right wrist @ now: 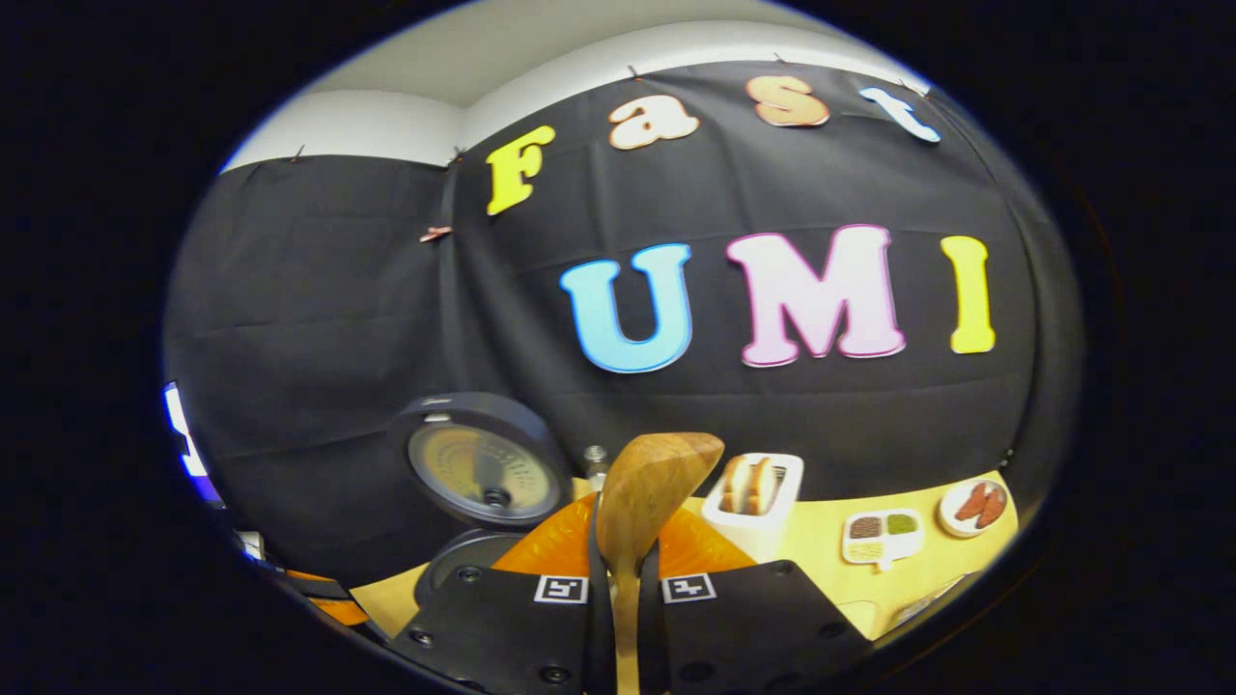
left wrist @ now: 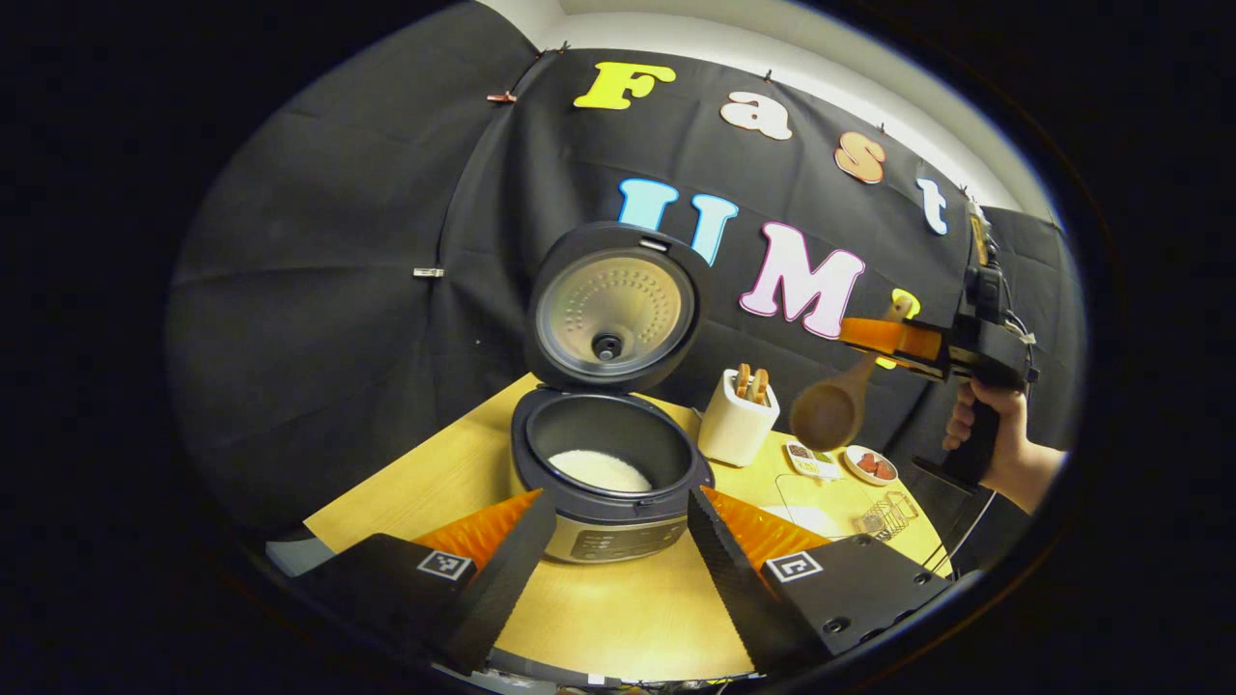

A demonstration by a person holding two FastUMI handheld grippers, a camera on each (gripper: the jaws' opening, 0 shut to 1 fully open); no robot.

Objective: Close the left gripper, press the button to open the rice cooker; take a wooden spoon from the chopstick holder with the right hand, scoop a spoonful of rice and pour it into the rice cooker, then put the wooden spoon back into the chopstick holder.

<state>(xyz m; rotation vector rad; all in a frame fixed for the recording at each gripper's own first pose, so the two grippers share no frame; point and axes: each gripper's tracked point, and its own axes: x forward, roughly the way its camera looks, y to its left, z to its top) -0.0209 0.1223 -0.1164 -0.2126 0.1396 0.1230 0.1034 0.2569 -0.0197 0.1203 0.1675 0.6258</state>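
Cooker point(left wrist: 606, 454) lid up, rice inside; right gripper point(left wrist: 903, 340) clamps the wooden spoon point(left wrist: 830, 410) in the air above the white holder point(left wrist: 736, 425), left gripper point(left wrist: 613, 526) spread open near the cooker; judged next: lower spoon into holder.

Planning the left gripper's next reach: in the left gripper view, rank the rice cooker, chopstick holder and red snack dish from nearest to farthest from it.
1. Rice cooker, straight ahead between the jaws.
2. Chopstick holder, behind it to the right.
3. Red snack dish, far right.
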